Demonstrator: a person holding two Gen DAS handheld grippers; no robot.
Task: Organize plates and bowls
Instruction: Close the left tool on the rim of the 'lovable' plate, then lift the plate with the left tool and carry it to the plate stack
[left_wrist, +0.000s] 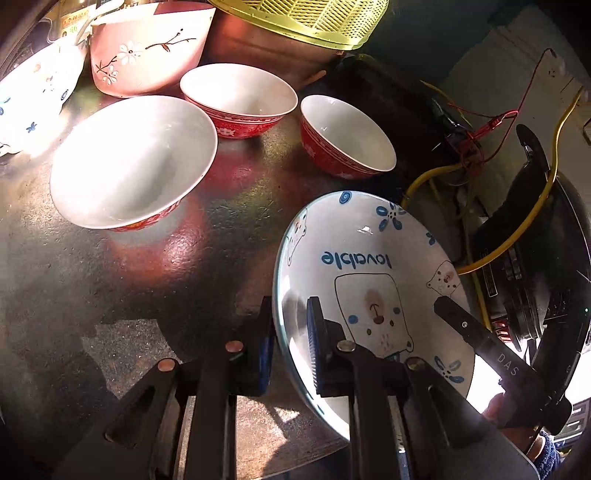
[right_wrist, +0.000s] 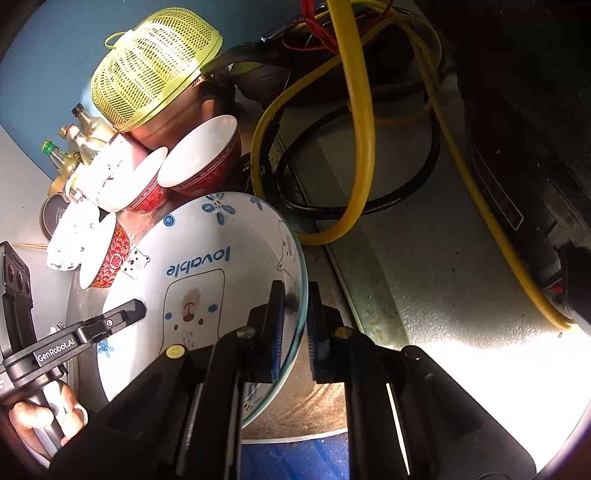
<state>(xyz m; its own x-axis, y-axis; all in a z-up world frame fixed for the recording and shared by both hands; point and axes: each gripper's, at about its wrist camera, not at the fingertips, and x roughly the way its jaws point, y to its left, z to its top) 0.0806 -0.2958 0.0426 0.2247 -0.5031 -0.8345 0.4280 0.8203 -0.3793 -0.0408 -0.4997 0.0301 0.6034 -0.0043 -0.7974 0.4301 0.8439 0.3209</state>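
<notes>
Plate (left_wrist: 373, 280) rim clamped between both grippers, angled downward.

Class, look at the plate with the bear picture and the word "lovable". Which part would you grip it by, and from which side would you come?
Grip the bear plate by its thin raised rim, one finger inside and one outside. Its middle is too wide and shallow to span. Both grippers do this: the left gripper pinches the rim on one side, the right gripper the opposite side, each angled down from the near edge.
</notes>
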